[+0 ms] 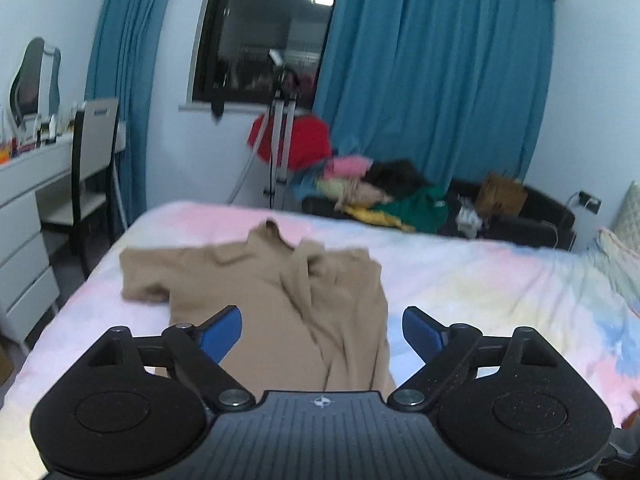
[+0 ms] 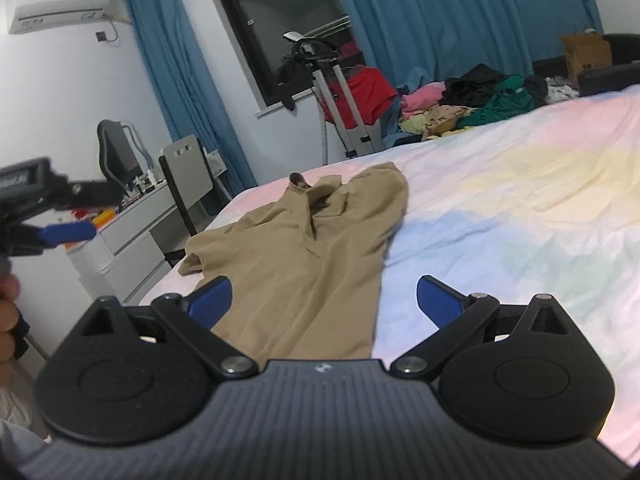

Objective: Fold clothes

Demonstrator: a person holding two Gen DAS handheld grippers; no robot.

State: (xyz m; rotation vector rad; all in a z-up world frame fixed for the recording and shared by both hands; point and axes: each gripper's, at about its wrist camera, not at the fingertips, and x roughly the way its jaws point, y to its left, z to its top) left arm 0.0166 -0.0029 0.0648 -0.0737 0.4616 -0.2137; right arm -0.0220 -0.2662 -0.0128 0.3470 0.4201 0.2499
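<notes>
Tan shirt (image 1: 256,296) lies partly folded on pastel bed (image 1: 500,280), both hand-held grippers, left (image 1: 322,330) & right (image 2: 324,300), spread wide, empty, just above its near hem.

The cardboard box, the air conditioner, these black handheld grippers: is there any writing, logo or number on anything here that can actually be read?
No readable text anywhere.
Cardboard box: dark print, too blurred to read.
Air conditioner: small marks, too small to read.
Left gripper and right gripper: only a round emblem on each body, no letters.
</notes>
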